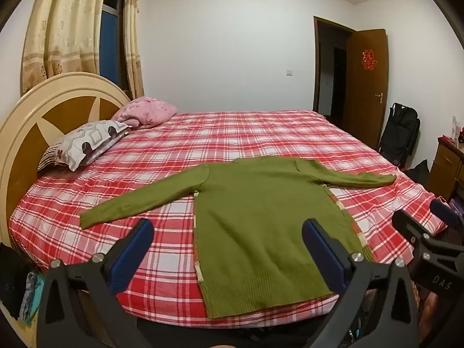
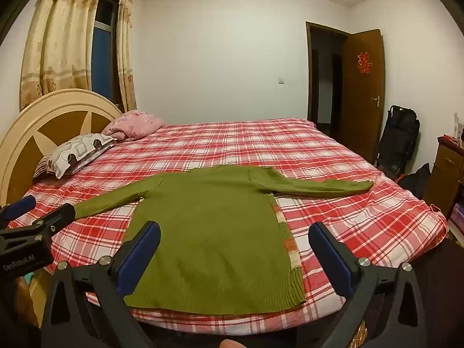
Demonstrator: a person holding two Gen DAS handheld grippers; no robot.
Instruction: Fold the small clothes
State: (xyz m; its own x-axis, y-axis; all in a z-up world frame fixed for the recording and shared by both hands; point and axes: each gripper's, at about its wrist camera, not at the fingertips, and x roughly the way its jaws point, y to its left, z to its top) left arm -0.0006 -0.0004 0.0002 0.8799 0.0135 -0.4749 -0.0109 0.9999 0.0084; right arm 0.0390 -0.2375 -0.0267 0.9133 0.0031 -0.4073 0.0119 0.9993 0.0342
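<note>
A green knitted long-sleeved sweater lies flat, sleeves spread, on the red-and-white plaid bed, hem at the near edge. The left hand-held gripper and right hand-held gripper hover above that hem, jaws wide apart, holding nothing.

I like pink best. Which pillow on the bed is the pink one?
The pink pillow is the farther one, beside the curtains. The nearer pillow is white with grey and brown shapes.

free: bare bed beyond my hand-held grippers | obstacles: pillows far left, sweater just ahead
</note>
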